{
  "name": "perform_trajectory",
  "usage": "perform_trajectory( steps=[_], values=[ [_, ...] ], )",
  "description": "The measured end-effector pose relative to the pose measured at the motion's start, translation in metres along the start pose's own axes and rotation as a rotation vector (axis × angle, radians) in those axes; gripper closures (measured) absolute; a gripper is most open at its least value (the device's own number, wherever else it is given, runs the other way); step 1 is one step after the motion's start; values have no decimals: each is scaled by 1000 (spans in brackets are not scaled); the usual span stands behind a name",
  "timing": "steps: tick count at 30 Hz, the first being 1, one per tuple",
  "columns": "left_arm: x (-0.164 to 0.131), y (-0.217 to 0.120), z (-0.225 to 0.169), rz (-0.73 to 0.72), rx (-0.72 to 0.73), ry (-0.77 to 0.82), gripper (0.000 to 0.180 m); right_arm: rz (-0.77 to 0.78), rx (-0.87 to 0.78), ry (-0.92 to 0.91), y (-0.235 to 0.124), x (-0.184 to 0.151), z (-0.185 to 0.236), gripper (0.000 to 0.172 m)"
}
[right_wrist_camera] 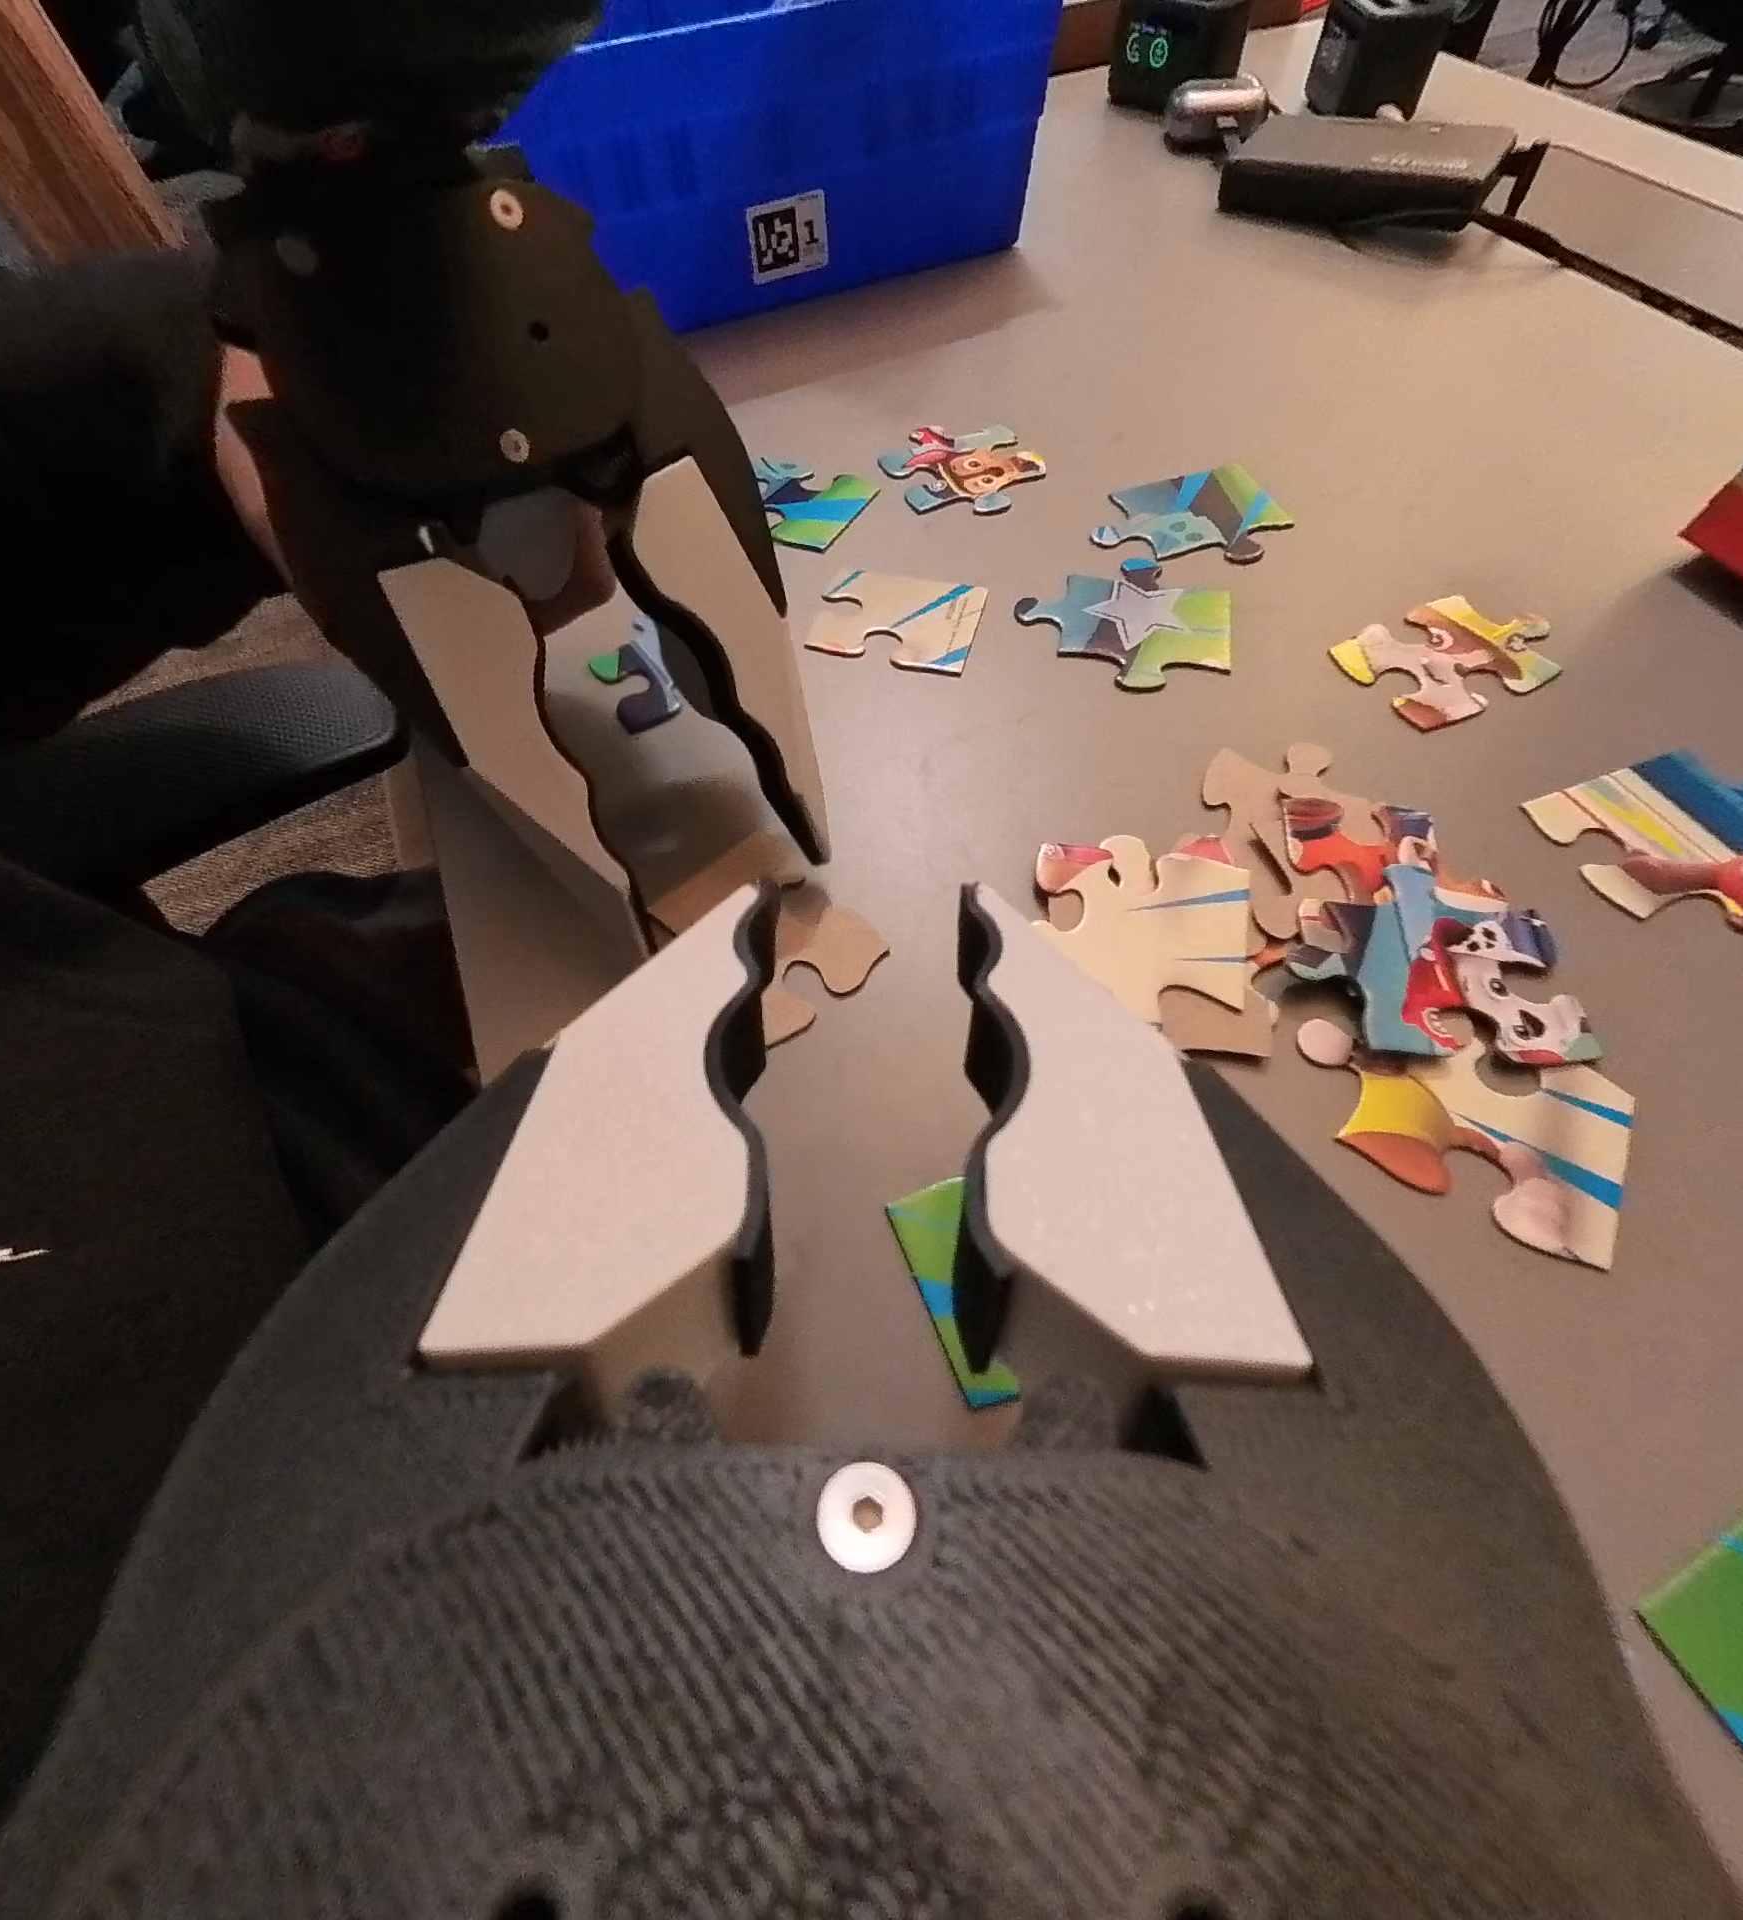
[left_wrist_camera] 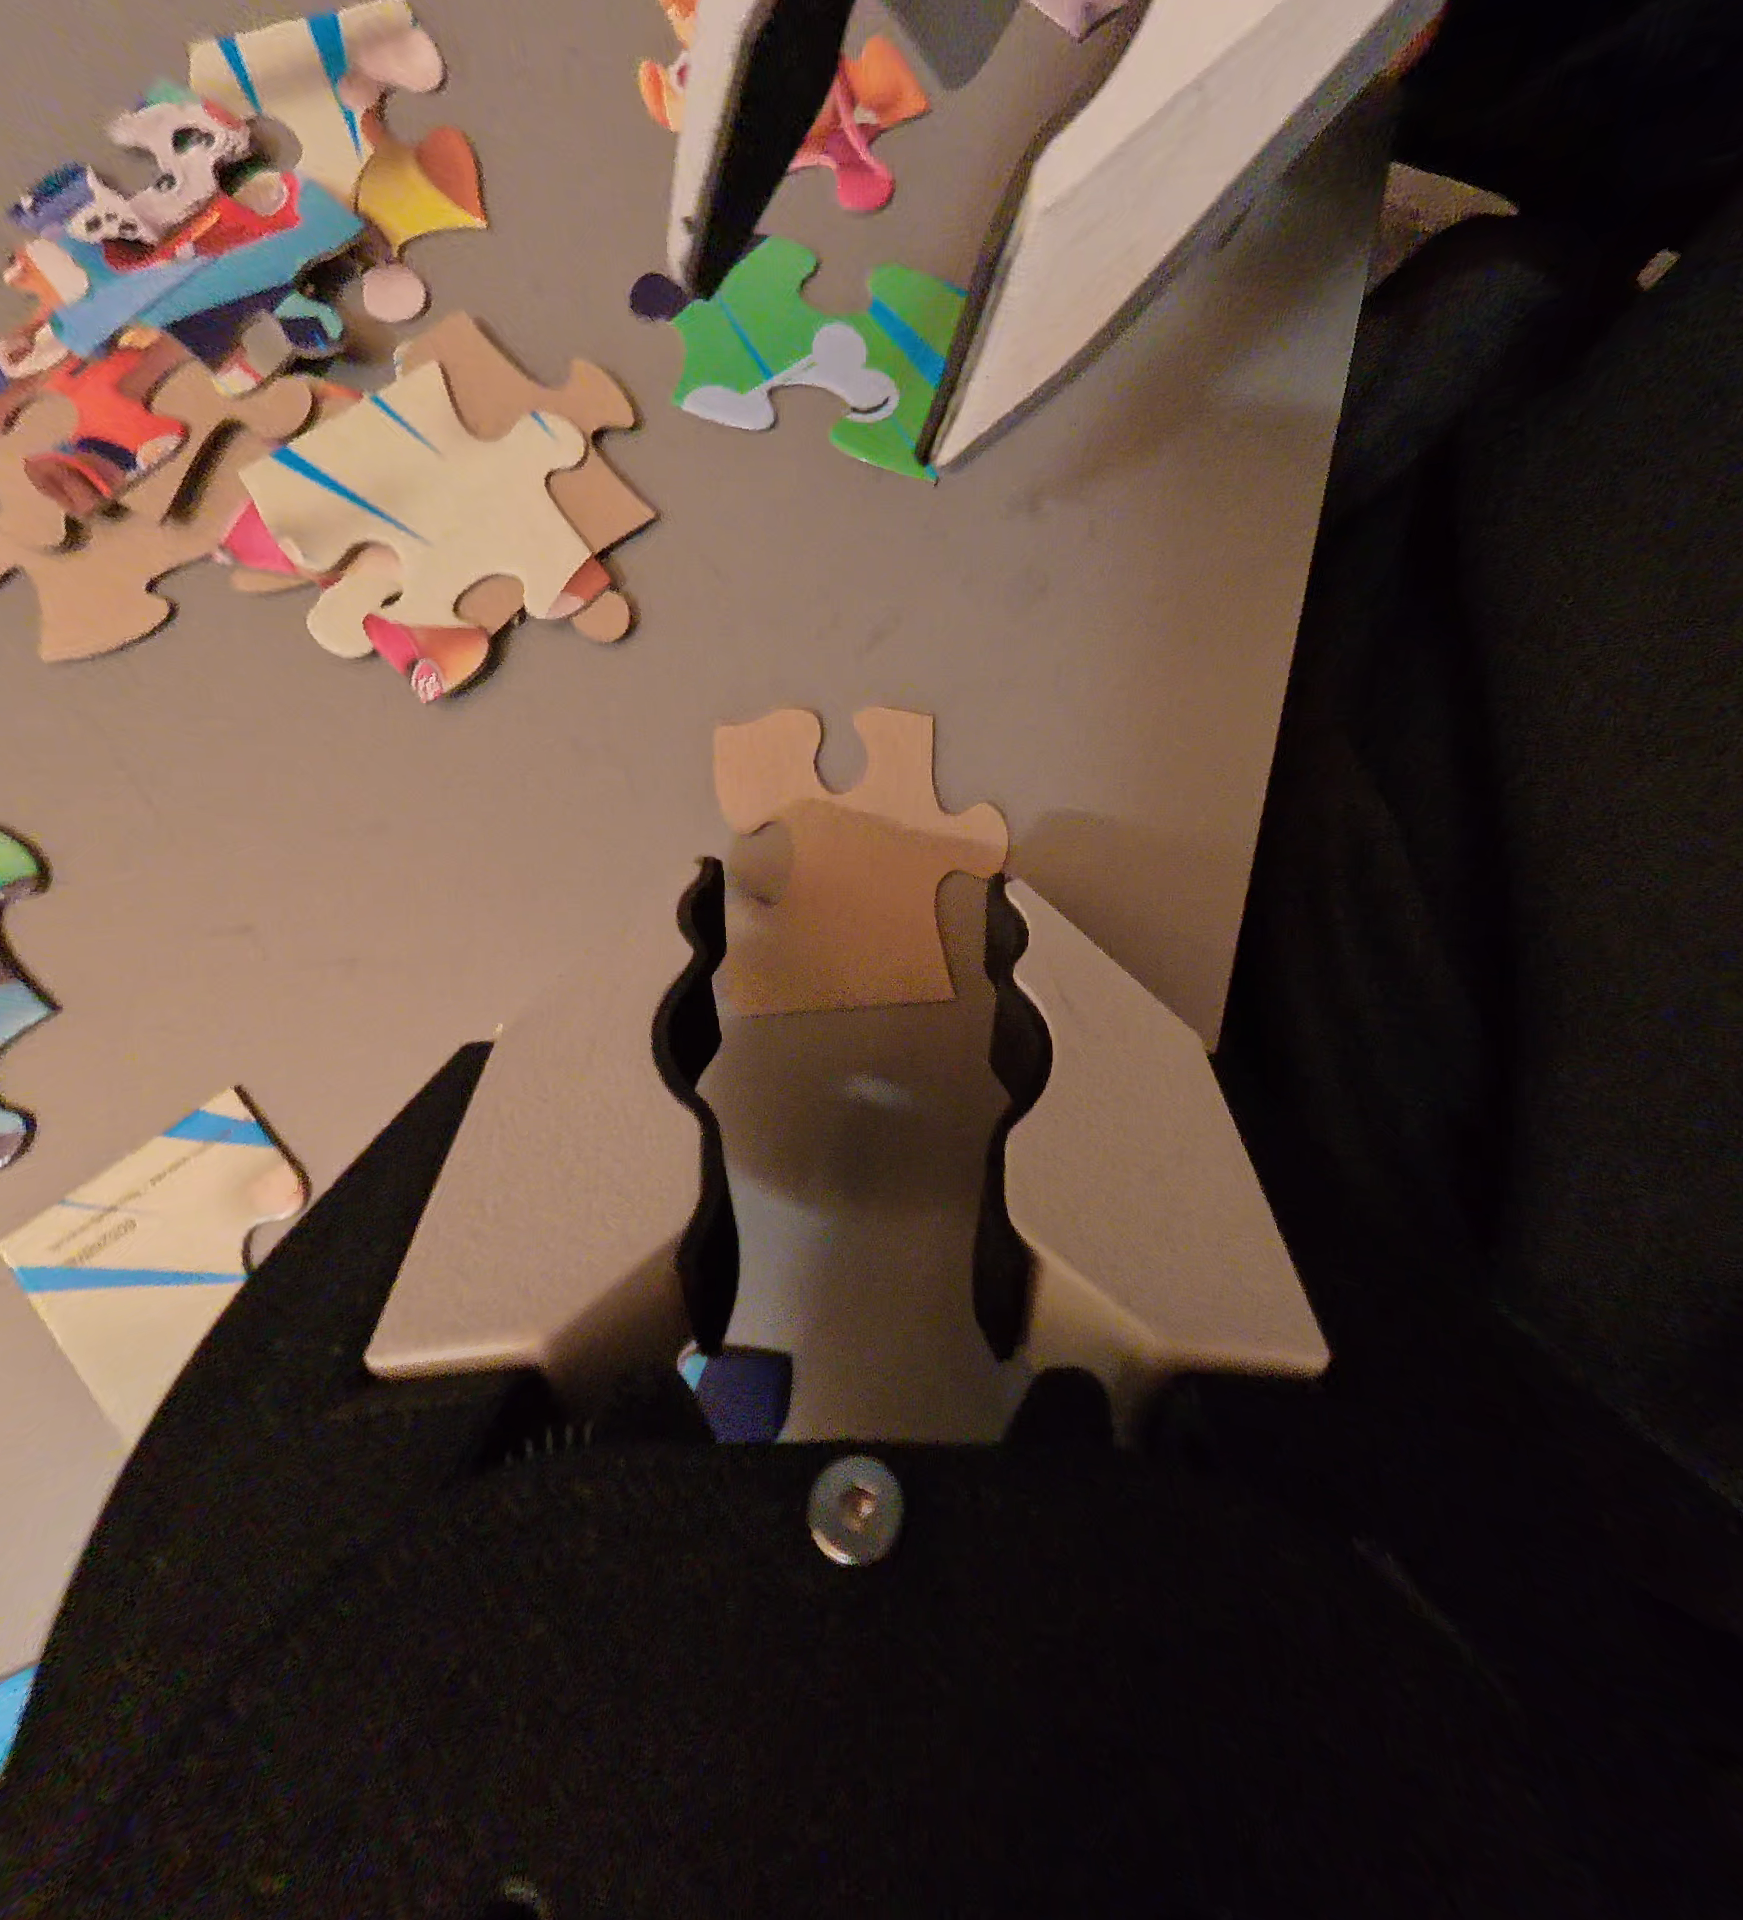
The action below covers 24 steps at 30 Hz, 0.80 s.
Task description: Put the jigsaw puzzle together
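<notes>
The left hand-held gripper (left_wrist_camera: 851, 883) stood spread around a face-down brown puzzle piece (left_wrist_camera: 846, 914) flat on the desk (left_wrist_camera: 950, 644), pads not pressing, while the right hand-held gripper (right_wrist_camera: 867, 914) hovered nearby, spread and empty.

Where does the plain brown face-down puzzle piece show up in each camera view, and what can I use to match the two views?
Left wrist view: the brown face-down piece lies on the grey table, centre frame, between the left gripper fingertips.
Right wrist view: the same piece sits left of centre, under the left gripper, beside the right gripper.
Shared landmark: the cream piece with blue streaks.
</notes>
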<state>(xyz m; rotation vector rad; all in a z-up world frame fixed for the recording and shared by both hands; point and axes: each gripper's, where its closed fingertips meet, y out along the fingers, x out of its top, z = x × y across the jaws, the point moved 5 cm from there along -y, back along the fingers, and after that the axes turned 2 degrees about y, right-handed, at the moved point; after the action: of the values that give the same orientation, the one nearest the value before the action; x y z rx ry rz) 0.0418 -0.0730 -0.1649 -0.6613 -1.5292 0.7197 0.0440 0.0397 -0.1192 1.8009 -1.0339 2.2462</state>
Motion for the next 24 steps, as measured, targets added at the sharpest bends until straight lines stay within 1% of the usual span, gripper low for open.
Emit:
perform_trajectory(
  steps=[4,5,7,10,17,21,24],
  values=[
    [0,9,-5,49,2,50,134,1,-23,-12,-3,1,1,138],
    [2,10,-6,41,-12,42,138,1,-26,-14,-4,1,1,138],
    [2,9,-6,59,-22,30,141,2,-29,-15,-5,1,2,138],
    [3,9,-9,87,-30,24,153,-7,-25,-20,-6,3,4,139],
    [1,8,-12,72,-11,2,154,5,-22,-35,-5,1,7,138],
    [1,3,-12,28,-13,-29,154,2,49,-80,-3,0,18,137],
    [3,-4,-11,-23,-18,-58,154,-11,134,-190,0,-4,34,133]
  ],
)
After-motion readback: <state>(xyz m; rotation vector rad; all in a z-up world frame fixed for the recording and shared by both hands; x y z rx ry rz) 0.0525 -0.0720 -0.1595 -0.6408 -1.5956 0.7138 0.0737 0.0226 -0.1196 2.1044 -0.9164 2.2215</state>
